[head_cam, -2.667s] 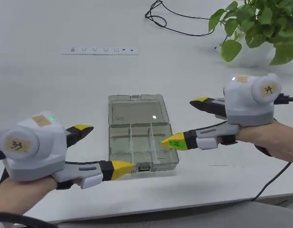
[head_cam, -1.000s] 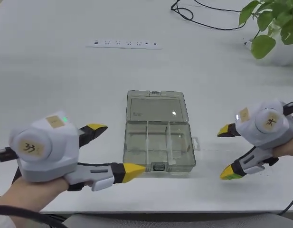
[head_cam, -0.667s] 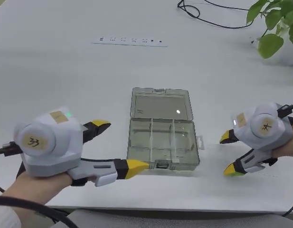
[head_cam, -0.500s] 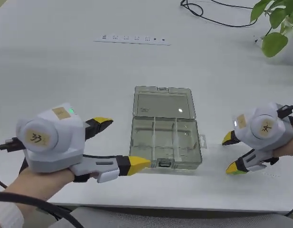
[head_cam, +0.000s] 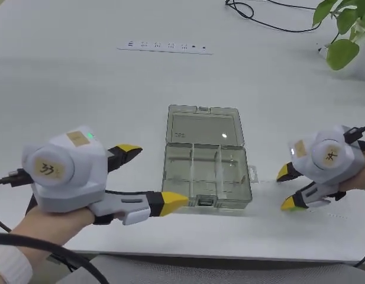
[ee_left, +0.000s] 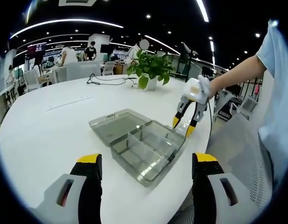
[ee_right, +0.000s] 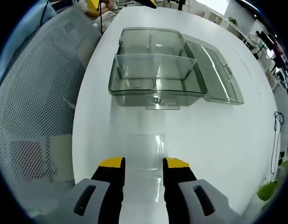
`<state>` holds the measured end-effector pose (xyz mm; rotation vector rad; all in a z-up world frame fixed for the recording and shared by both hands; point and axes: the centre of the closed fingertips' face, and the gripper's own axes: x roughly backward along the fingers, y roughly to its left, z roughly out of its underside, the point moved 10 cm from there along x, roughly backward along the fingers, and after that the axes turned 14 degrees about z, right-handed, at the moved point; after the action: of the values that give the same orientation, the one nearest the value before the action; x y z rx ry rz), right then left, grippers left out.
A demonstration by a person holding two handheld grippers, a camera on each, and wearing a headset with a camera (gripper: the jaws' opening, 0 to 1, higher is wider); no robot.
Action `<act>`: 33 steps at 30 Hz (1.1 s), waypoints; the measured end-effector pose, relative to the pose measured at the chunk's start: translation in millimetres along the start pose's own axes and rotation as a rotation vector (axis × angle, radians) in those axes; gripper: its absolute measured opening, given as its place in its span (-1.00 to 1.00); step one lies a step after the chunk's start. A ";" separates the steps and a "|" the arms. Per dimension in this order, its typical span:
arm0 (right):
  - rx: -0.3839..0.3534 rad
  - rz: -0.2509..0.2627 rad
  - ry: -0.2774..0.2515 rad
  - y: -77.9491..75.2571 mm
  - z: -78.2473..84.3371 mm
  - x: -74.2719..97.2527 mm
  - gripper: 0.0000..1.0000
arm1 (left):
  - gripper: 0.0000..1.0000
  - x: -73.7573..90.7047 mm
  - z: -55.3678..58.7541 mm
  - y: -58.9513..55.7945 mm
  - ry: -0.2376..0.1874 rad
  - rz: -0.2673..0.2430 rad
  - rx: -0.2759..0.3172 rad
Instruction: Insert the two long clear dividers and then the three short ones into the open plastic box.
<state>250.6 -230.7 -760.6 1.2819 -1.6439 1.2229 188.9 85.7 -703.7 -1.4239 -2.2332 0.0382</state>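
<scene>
White bench [head_cam: 81, 77] w/ plastic box [head_cam: 206, 177], left gripper [head_cam: 157, 176] wide open & empty, right gripper [head_cam: 284, 188] open, empty, nr clear dividers [ee_right: 147, 151]

You have one plastic box [head_cam: 206, 198], with two dividers [head_cam: 193, 168] standing in it, which makes three compartments. Two grippers: the left gripper [head_cam: 160, 175] and the right gripper [head_cam: 283, 189]. One power strip [head_cam: 164, 46], one plant [head_cam: 348, 23], one cable [head_cam: 259, 18]. The clear pieces [ee_right: 146, 149] lie flat before the right gripper — you cannot count them.

A power strip [head_cam: 164, 46], a black cable [head_cam: 248, 16] and a leafy plant [head_cam: 339, 54] lie on the white table [head_cam: 70, 100].
</scene>
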 end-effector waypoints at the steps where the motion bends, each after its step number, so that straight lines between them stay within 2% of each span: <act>1: 0.006 0.002 0.001 0.6 -0.4 0.1 -0.34 | 0.60 0.1 0.0 0.1 -0.001 -0.002 0.001; 7: 0.020 0.011 0.003 3.3 -2.2 1.0 -0.35 | 0.60 -2.0 2.0 -1.8 -0.014 0.003 0.013; 10: 0.012 0.004 0.006 5.3 -2.6 1.1 -0.35 | 0.59 -3.4 2.6 -2.4 -0.015 0.006 0.015; 19: 0.019 0.032 0.010 8.2 -2.1 4.4 -0.36 | 0.58 -8.9 2.0 -0.8 -0.005 0.024 0.011; 26: -0.025 0.095 -0.014 0.4 -2.8 20.9 -0.36 | 0.56 -15.3 0.2 1.0 0.011 0.041 0.010; 28: -0.018 0.122 -0.030 -2.5 -6.3 28.3 -0.36 | 0.54 -18.5 -1.8 1.5 0.011 0.048 0.015; 33: -0.015 0.183 -0.060 -10.2 -20.5 47.1 -0.36 | 0.44 -29.3 -13.6 1.4 -0.001 0.084 0.031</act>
<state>248.0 -225.7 -708.5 1.1905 -1.8431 1.2880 205.6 58.0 -703.4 -1.5007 -2.1629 0.1016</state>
